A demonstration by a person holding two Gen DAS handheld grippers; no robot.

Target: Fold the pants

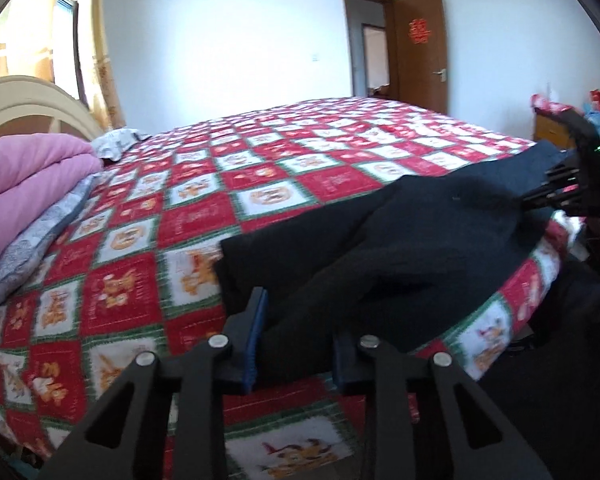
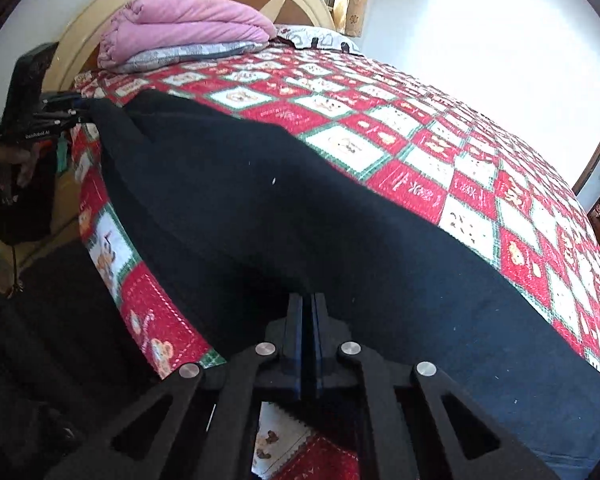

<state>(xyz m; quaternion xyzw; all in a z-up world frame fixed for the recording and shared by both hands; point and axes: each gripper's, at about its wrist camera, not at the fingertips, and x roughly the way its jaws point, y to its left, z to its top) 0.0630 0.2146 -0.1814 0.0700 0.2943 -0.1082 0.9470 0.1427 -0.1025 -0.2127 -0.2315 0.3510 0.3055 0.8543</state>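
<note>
Pants: the dark pants [image 1: 380, 248] lie stretched along the near edge of the bed [image 1: 204, 208], partly raised from the checked red and white cover.
Left claw pose: the left claw [image 1: 296, 344] points low over the bed edge, with one end of the pants between its fingers.
Left claw state: the blue pads stand apart with bunched cloth filling the gap, so it holds the pants.
Right claw pose: the right claw [image 2: 309, 344] reaches in at the other end of the pants.
Right claw state: narrow, nearly closed, pinching the dark cloth.
Around: a folded pink blanket [image 2: 188, 28] rests by the headboard; a brown door [image 1: 420, 48] is open behind.
Hard to see: the pant legs and waist cannot be told apart.
</note>
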